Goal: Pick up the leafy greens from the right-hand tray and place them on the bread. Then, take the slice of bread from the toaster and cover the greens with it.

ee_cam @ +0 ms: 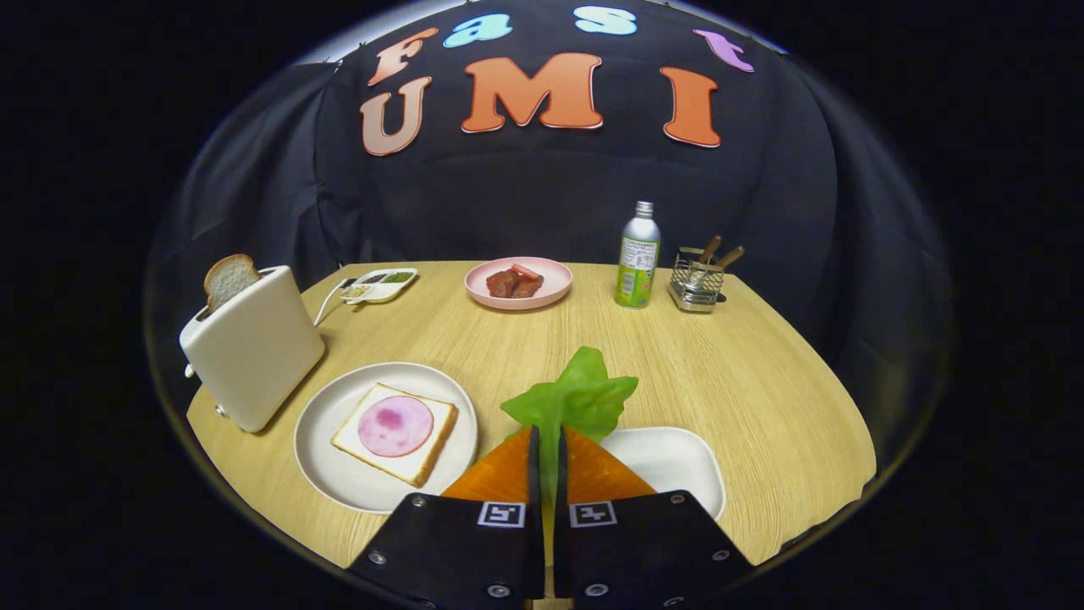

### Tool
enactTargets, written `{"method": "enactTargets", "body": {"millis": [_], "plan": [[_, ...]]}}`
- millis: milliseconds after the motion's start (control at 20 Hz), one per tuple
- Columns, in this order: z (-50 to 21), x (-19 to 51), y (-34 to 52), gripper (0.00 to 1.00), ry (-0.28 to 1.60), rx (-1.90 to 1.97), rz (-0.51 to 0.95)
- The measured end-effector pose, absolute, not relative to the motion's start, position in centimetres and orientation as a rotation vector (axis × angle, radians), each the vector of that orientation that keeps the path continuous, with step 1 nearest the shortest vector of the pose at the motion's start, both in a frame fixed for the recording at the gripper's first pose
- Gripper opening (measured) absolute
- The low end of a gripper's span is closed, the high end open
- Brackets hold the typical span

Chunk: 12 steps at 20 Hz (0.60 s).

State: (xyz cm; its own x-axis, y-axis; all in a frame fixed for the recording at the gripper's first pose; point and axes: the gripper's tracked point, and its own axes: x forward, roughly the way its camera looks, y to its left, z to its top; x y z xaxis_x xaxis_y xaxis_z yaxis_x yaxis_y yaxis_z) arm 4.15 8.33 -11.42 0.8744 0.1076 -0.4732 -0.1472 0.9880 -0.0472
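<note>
My gripper (549,434) is shut on the leafy greens (576,394), a bright green leaf that sticks up and forward from between the fingertips. It hangs above the near edge of the white right-hand tray (677,462). To the left, a round white plate (339,470) carries a bread slice (423,462) with a pink round of ham (395,425) on top. Further left stands a cream toaster (254,352) with a second bread slice (229,280) poking out of its slot.
At the back of the wooden table (762,381) are a pink plate of meat (518,282), a small divided dish (379,285), a green-labelled bottle (638,256) and a wire holder with utensils (698,280). A cable runs from the toaster.
</note>
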Motion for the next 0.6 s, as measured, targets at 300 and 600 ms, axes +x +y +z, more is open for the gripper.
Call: {"method": "enactTargets", "body": {"millis": [300,600], "plan": [[-10.9,4.1,14.4,0.05,0.492,-0.094,0.236],[-11.7,4.4,19.0,0.05,0.512,-0.098,0.305]]}}
